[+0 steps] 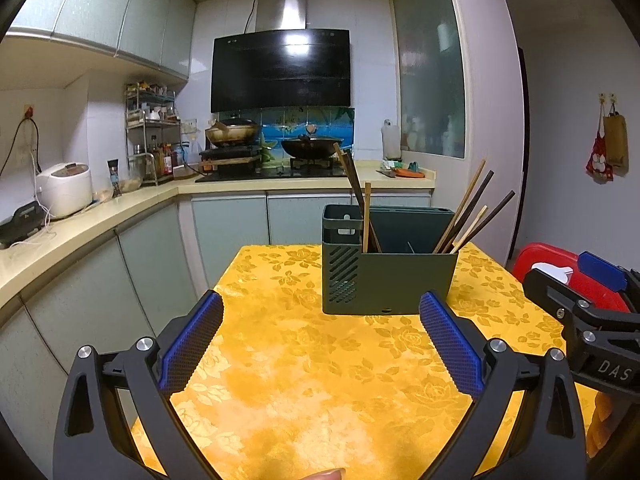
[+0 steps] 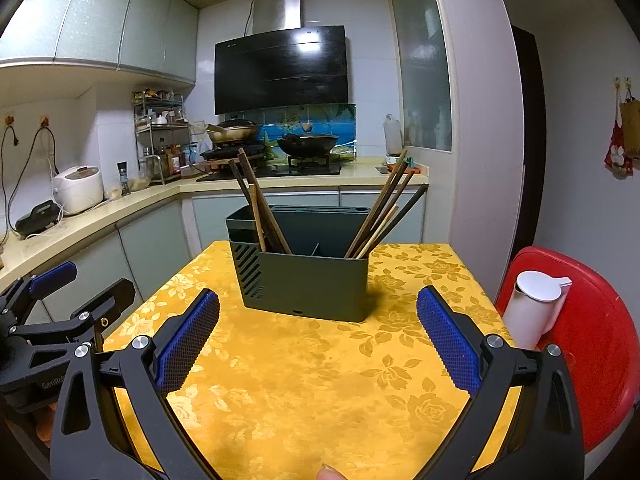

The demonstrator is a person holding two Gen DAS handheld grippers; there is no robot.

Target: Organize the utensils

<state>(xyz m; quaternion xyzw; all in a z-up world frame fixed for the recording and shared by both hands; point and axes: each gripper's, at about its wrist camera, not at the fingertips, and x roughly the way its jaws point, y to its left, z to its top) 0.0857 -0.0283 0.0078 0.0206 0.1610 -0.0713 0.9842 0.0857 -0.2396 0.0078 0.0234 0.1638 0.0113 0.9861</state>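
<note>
A dark green utensil holder point(image 1: 388, 280) stands on the yellow flowered tablecloth point(image 1: 300, 380); it also shows in the right wrist view point(image 2: 312, 284). Several wooden and dark chopsticks lean in its left compartment point(image 1: 360, 200) and its right compartment point(image 1: 468, 216). My left gripper point(image 1: 320, 344) is open and empty, low over the cloth in front of the holder. My right gripper point(image 2: 318, 340) is open and empty too, just to the right of the left one. The right gripper's body shows at the right edge of the left wrist view point(image 1: 592, 320).
A red plastic stool point(image 2: 592, 340) with a white dispenser point(image 2: 532, 304) on it stands right of the table. Kitchen counter point(image 1: 100, 216) with a rice cooker point(image 1: 66, 188), stove and woks point(image 1: 308, 148) runs behind and to the left.
</note>
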